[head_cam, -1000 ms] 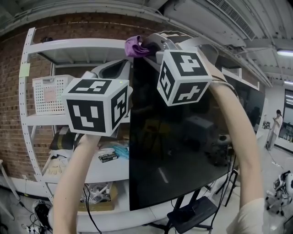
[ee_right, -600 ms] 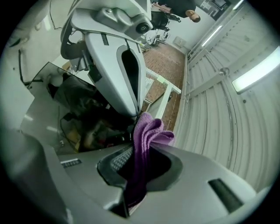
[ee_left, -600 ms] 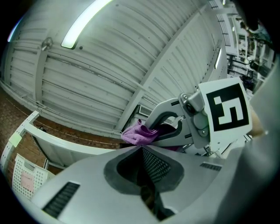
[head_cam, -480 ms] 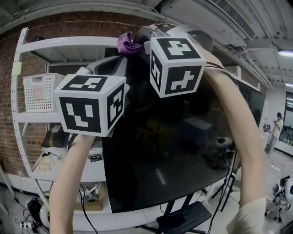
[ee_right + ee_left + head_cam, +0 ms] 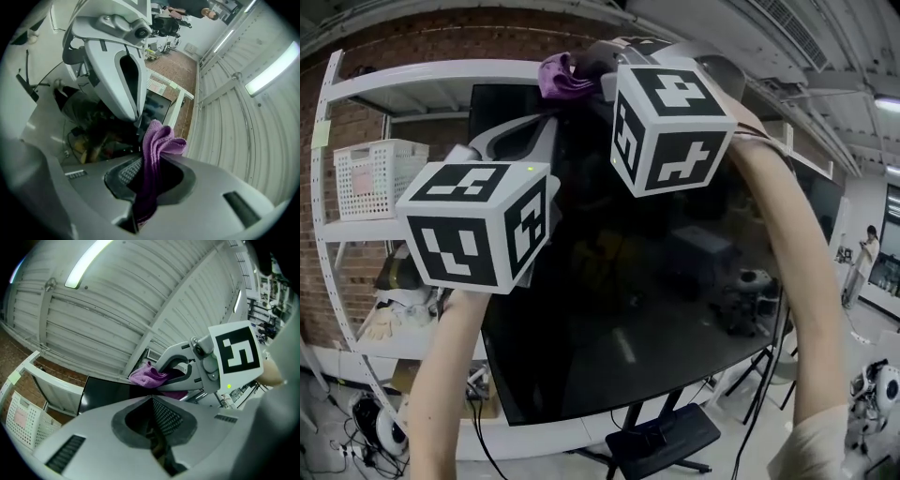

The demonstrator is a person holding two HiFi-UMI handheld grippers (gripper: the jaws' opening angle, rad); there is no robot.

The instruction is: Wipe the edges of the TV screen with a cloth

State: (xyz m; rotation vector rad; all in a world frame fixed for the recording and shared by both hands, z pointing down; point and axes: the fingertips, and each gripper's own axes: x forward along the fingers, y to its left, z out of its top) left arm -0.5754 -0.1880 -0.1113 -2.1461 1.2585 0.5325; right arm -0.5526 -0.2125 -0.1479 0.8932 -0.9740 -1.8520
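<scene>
bunched purple cloth (image 5: 561,75) at top edge of dark tv (image 5: 656,281)

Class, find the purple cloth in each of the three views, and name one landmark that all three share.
Head view: purple cloth at top centre, at the upper edge of the TV screen.
Left gripper view: centre, clamped in the right gripper.
Right gripper view: lower centre, between that gripper's own jaws.
Shared landmark: the dark TV screen.
</scene>
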